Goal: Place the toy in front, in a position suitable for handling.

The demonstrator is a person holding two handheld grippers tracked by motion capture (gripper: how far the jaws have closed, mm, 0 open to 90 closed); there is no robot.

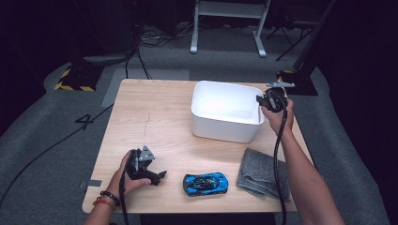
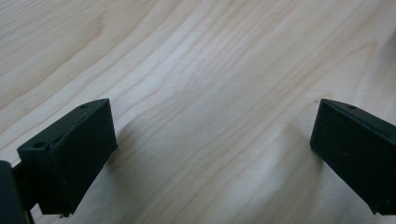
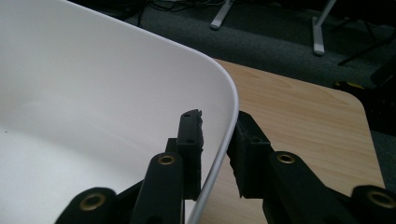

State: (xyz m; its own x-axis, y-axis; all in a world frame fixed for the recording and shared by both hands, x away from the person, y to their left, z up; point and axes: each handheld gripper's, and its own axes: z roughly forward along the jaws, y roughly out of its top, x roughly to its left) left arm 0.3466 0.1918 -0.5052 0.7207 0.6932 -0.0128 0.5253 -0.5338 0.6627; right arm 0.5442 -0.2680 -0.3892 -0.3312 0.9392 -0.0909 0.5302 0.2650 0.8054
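Observation:
A white plastic bin stands on the wooden table at the back right. My right gripper is at the bin's right rim, one jaw inside the wall and one outside, shut on it. A blue toy car lies near the front edge, with a folded grey cloth to its right. My left gripper rests low at the front left, just left of the car. Its jaws are wide open over bare wood with nothing between them.
Bare tabletop spreads left of the bin and behind the left hand. Beyond the table lie grey floor, black cables, a stand with yellow-black tape and white frame legs. The right forearm and its cable cross over the cloth.

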